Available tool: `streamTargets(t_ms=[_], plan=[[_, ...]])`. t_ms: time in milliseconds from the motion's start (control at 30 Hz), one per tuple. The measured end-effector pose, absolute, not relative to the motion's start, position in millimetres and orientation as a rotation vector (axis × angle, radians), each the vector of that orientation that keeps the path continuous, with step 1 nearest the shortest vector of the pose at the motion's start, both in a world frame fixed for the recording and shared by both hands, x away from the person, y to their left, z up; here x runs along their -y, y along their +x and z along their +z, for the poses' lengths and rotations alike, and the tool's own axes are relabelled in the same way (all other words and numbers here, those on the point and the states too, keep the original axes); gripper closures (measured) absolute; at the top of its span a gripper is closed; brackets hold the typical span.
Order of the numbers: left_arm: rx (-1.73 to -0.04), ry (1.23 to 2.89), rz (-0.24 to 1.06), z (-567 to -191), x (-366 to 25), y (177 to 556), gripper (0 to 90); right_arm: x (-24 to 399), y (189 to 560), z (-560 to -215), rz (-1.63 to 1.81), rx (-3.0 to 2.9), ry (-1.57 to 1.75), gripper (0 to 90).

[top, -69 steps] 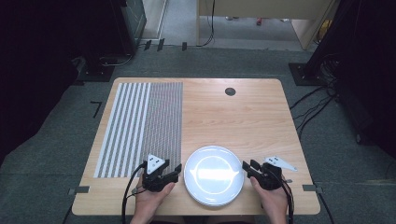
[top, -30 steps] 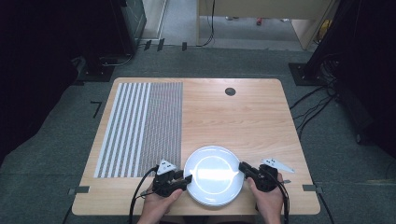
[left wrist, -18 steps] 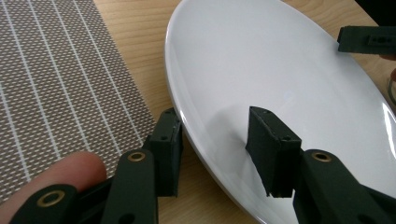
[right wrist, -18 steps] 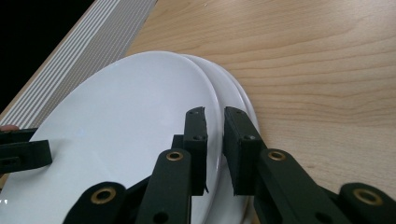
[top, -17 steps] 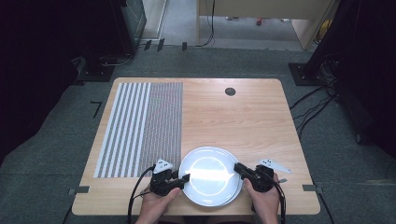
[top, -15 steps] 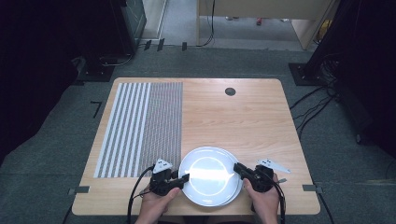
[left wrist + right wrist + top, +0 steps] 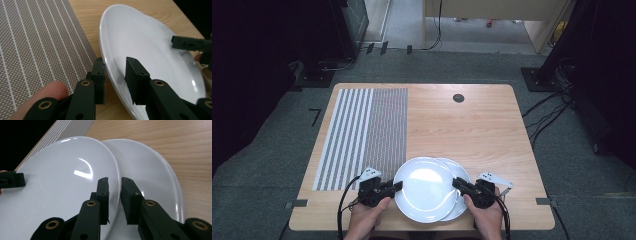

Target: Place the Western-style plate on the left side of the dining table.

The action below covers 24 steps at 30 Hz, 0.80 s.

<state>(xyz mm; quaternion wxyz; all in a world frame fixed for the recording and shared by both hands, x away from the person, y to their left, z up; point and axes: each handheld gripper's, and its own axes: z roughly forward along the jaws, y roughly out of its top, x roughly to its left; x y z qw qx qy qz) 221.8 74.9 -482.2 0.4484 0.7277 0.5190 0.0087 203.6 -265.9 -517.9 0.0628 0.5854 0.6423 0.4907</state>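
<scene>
With each hand-held gripper pinching the top plate point(image 7: 424, 194) by its thin rim, I treat it as slick, stiff and breakable.

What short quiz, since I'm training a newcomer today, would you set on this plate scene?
1. How many white plates are on the table?
2. True or false: the plates sit by the table's far edge.
3. In the high view, the upper plate is offset from the lower plate toward: A) the striped mat; B) the right edge; C) the far edge.

Key: 1. Two, overlapping. 2. False; they sit at the near edge. 3. A.
</scene>
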Motion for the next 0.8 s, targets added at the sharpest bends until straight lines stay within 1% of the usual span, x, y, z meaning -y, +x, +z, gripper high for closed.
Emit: streamTargets(t_ms=[133,367,633,800], plan=[[-1.302,1.792,0.045,-482,-82,221,72.2,259,202,-517,1.487,-1.958,1.746,77.2],[-1.307,1.735,-0.020,-489,-97,224,74.0,249,201,-516,1.483,-1.993,1.705,75.5],[-1.297,1.784,0.009,-493,-97,224,71.2,251,200,-514,1.497,-1.953,1.760,71.8],[-1.298,1.796,0.021,-494,-97,224,70.4,252,200,-513,1.530,-1.938,1.827,71.8]])
